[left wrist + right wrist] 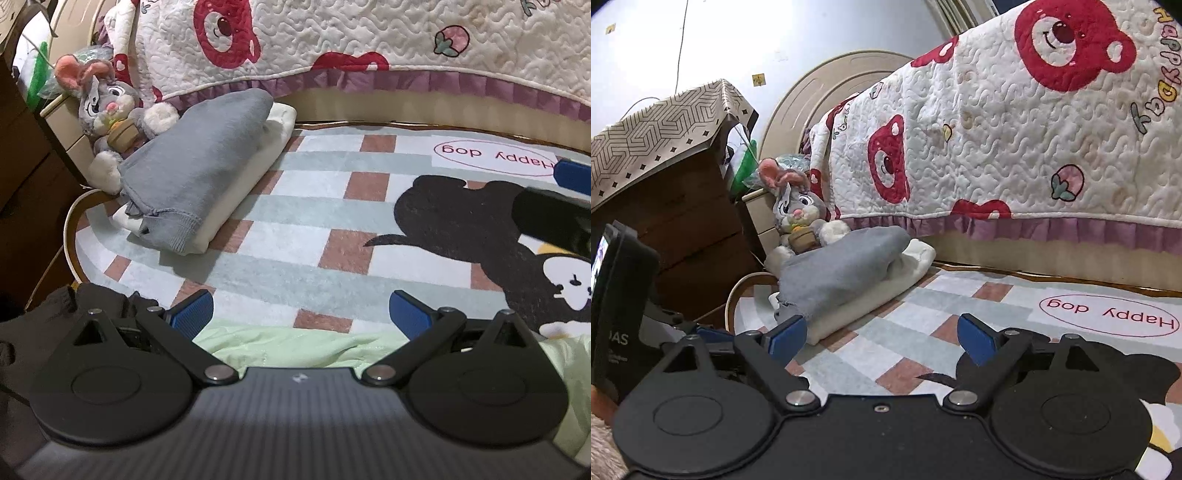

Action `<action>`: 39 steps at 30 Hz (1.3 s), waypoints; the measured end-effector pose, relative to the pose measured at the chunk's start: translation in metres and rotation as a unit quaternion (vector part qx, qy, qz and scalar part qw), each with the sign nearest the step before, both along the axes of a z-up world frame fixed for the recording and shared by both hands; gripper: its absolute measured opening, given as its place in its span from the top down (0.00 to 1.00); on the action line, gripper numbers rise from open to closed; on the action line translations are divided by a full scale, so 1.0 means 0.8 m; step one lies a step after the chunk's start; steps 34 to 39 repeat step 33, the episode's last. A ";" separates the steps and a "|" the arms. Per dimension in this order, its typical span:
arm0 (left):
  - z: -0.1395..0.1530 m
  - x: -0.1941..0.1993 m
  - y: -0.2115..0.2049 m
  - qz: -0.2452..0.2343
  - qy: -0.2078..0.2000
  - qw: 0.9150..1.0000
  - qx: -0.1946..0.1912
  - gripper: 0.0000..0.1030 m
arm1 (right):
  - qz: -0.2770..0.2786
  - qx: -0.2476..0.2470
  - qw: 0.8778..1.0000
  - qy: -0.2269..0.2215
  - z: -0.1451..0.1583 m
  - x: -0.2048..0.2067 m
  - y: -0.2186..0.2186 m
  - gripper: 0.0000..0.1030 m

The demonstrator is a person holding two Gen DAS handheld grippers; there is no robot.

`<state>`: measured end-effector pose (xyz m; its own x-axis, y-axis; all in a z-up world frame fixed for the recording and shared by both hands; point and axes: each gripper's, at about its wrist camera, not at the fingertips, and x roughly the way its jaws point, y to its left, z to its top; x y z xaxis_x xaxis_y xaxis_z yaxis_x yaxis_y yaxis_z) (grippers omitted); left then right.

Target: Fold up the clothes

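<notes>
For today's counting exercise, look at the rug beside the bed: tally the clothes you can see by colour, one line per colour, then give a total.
Grey: 1, the grey garment lying folded on top of the stack
White: 1, the white garment folded beneath it
Light green: 1, the light green garment lying unfolded at the near edge
Total: 3

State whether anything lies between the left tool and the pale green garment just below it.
Nothing visible does. The left tool hangs open right over the pale green garment, with only bare checked rug beyond its fingertips.
</notes>
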<state>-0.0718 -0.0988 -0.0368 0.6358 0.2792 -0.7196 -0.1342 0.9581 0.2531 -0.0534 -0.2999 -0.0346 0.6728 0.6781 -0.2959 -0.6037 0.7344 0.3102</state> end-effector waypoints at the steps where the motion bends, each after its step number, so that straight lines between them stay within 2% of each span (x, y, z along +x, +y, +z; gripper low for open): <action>1: 0.000 0.000 0.000 0.001 0.000 1.000 -0.002 0.00 | 0.001 -0.001 1.000 0.000 0.000 -0.001 0.001 0.11; 21: 0.001 0.000 0.000 -0.001 -0.007 1.000 -0.001 0.00 | -0.010 -0.021 1.000 0.011 0.002 -0.008 0.007 0.11; 27: 0.007 -0.001 0.008 0.019 -0.021 1.000 -0.003 0.00 | -0.025 -0.044 0.999 0.021 0.002 -0.005 0.013 0.11; 39: 0.006 -0.001 0.005 0.018 -0.017 1.000 -0.004 0.00 | -0.022 -0.051 0.998 0.038 -0.004 0.000 0.013 0.11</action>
